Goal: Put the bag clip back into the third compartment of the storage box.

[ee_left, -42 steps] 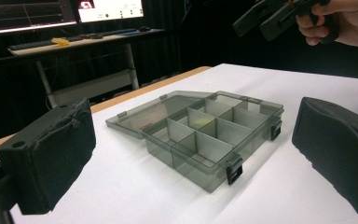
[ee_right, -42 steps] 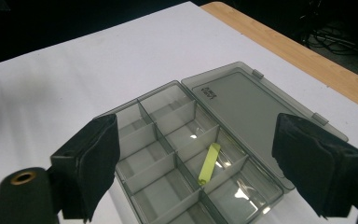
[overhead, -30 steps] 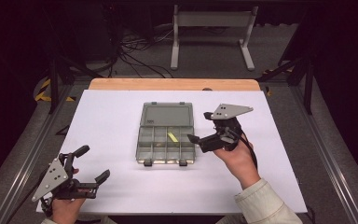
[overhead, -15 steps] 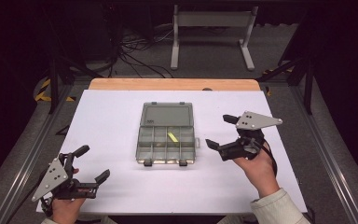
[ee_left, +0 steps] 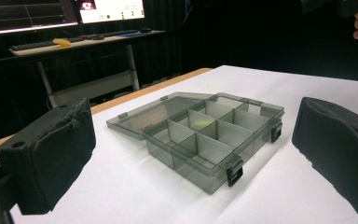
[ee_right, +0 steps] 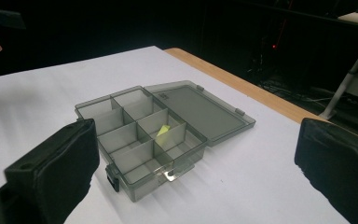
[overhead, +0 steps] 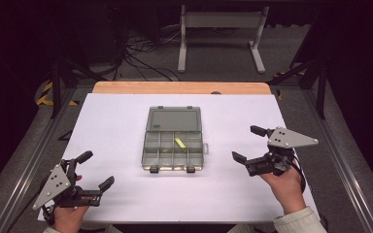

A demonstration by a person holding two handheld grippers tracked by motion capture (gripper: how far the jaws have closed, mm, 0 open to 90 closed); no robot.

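A smoky grey compartment box (overhead: 174, 150) lies in the middle of the white worktop (overhead: 116, 121) with its lid (overhead: 174, 119) folded flat back toward the far edge. A small yellow piece (overhead: 179, 142) rests in one of the middle compartments. The right gripper (overhead: 247, 145) is held to the right of the box, clear of it, its fingers (ee_right: 51, 168) just spread wide with nothing between them. The left gripper (overhead: 96, 170) sits near the front left corner, well apart from the box, its fingers (ee_left: 51, 149) released and empty as well.
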